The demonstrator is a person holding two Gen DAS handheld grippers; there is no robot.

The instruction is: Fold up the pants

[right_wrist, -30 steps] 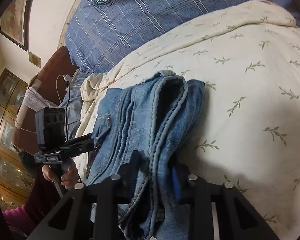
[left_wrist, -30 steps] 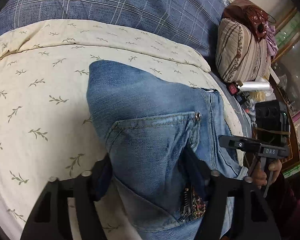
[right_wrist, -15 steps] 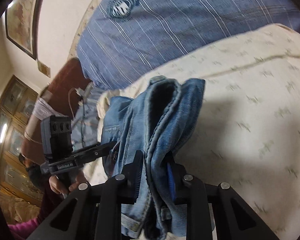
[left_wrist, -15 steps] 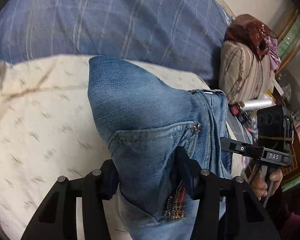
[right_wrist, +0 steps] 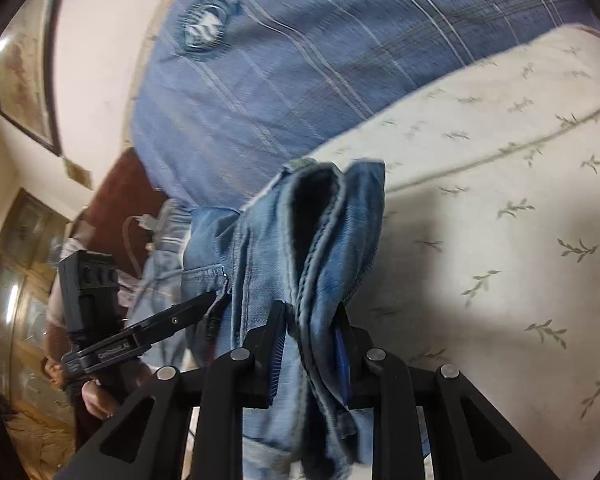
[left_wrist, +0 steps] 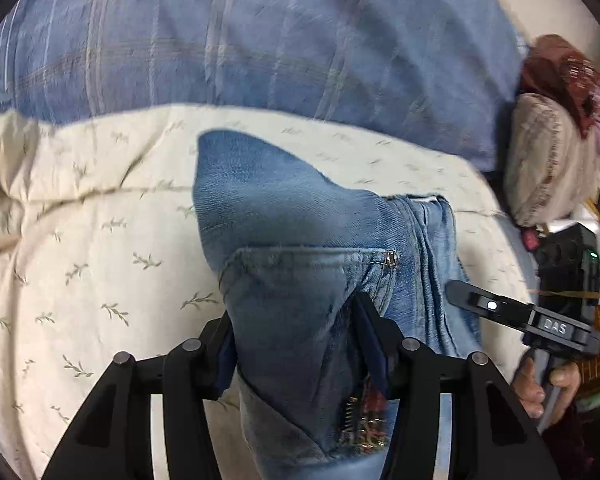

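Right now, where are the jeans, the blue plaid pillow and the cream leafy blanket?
jeans (left_wrist: 284, 312), left wrist view, pocket panel.
blue plaid pillow (right_wrist: 300, 80), right wrist view, its middle.
cream leafy blanket (left_wrist: 80, 260), left wrist view, bare left part.

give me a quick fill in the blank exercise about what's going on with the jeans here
1. Both the left gripper and the right gripper are shut on the ____.
2. The cream bedspread is printed with small ____ sprigs.
3. The plaid fabric behind the bedspread is ____ in colour.

Missing words: jeans; leaf; blue
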